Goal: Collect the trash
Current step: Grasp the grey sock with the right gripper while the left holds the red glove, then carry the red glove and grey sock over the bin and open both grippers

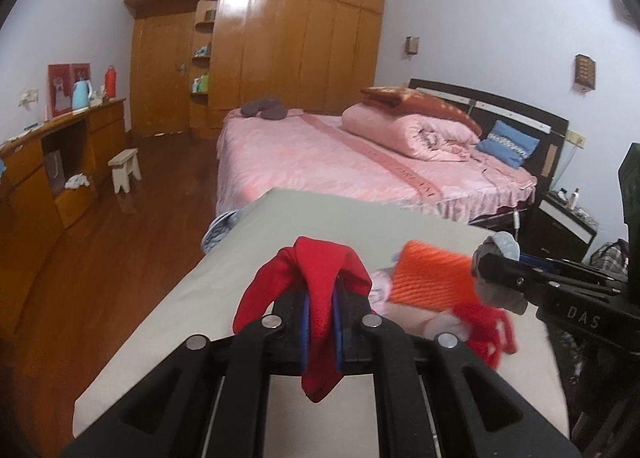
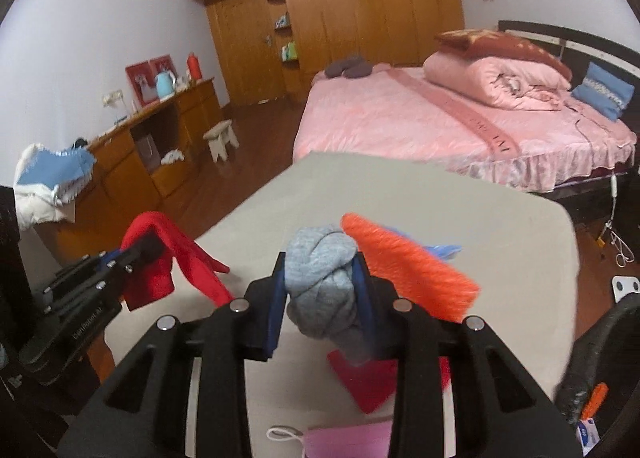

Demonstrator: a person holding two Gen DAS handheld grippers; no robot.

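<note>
We see the left hand-held gripper (image 1: 320,310) closed tight on a red cloth (image 1: 316,282), which drapes over both fingers and hangs down between them, lifted above the grey counter (image 1: 168,322). The right hand-held gripper (image 2: 320,290) is clamped on a knotted grey cloth (image 2: 320,278), also held up over the counter, to the right of the red cloth. Just beyond the grey cloth, on its right side, we see an orange ribbed piece (image 2: 412,270) with something blue (image 2: 444,250) showing behind it; we cannot tell whether the orange piece rests on the counter or is lifted. Under the grey cloth a flat red piece (image 2: 368,382) lies on the counter, and nearer than that a pink face mask (image 2: 348,442) with a white ear loop lies at the counter's near edge. We cannot make out any bin or bag for the trash. Beyond the counter stands a bed (image 1: 320,162) with pink covers, and beyond the bed a wooden wardrobe (image 1: 280,50).
</note>
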